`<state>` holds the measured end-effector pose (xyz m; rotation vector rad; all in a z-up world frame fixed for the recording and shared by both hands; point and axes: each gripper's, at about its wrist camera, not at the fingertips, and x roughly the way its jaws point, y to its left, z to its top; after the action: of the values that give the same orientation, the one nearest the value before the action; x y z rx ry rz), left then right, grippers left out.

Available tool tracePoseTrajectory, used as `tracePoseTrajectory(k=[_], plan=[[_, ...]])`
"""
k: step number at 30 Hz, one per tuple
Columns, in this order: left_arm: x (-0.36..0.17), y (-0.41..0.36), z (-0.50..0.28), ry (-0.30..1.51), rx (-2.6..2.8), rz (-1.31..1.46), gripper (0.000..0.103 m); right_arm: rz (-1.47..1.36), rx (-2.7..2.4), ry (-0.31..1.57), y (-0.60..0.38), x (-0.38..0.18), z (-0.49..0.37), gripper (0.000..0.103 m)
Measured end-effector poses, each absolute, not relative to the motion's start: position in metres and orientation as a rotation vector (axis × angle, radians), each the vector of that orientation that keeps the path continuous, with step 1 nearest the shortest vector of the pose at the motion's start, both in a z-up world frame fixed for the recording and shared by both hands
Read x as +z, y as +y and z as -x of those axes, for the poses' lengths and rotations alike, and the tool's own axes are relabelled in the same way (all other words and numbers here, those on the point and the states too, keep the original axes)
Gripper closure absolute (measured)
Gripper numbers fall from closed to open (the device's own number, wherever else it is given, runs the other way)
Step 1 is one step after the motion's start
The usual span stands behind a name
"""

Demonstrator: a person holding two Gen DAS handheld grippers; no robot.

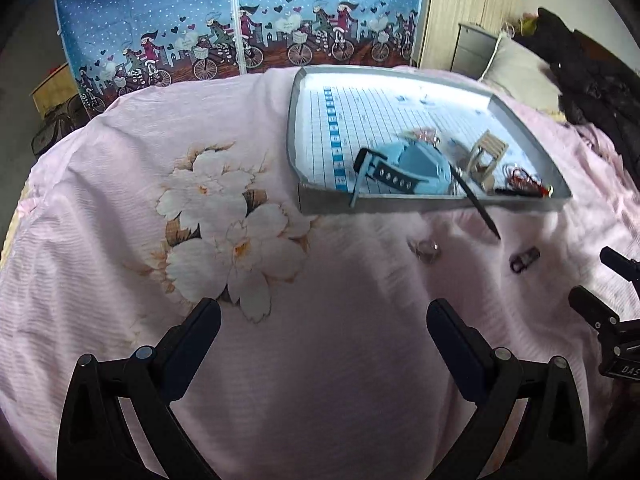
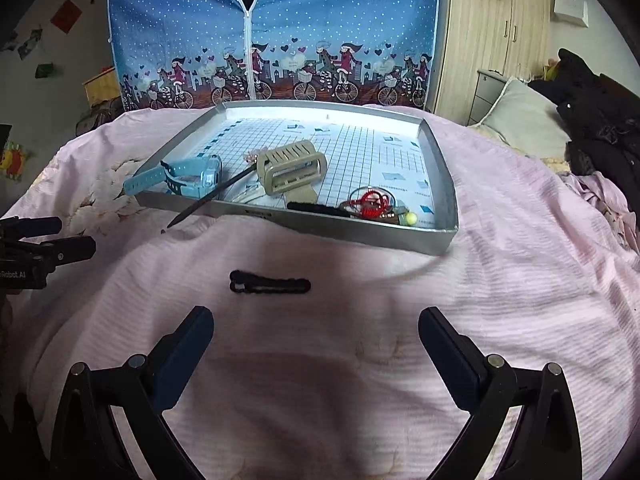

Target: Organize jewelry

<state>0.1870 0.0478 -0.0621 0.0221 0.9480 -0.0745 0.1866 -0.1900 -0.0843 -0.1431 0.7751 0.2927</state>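
Black hair clip [image 2: 270,282] lies on the pink bed cover [image 2: 500,280], just short of the tray [image 2: 360,236] of jewelry. Right tongs [image 2: 316,334] hang wide open and empty before it; left tongs [image 1: 324,322] likewise. Next move, likely: close on the clip, lift it into the tray.

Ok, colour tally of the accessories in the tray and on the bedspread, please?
Black: 3 (hair clip on the bedspread, stick over the tray edge, bar in the tray)
Blue: 1 (watch)
Beige: 1 (claw clip)
Red: 1 (corded charm)
Silvery: 1 (ring on the bedspread)
Total: 7; the pinkish beads behind the claw clip are too blurred to count.
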Motion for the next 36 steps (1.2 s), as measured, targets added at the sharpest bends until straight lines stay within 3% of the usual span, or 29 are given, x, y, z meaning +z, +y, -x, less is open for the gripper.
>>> tracePoseTrajectory(k=[7,27,33,36], plan=[[-0.059,0.038,-0.199,0.895,-0.125,-0.094,0.002,0.186,0.324,0.715,-0.176,-0.089,-0.200,0.000],[-0.085,0.033,-0.230,1.013,-0.218,0.024,0.003,0.114,0.393,0.800,-0.178,-0.116,-0.214,0.000],[-0.086,0.016,-0.230,0.992,-0.269,-0.035,0.006,0.046,0.406,0.846,-0.185,-0.122,-0.223,0.019],[-0.092,0.007,-0.232,1.000,-0.286,-0.075,0.019,0.043,0.416,0.843,-0.184,-0.121,-0.222,0.023]])
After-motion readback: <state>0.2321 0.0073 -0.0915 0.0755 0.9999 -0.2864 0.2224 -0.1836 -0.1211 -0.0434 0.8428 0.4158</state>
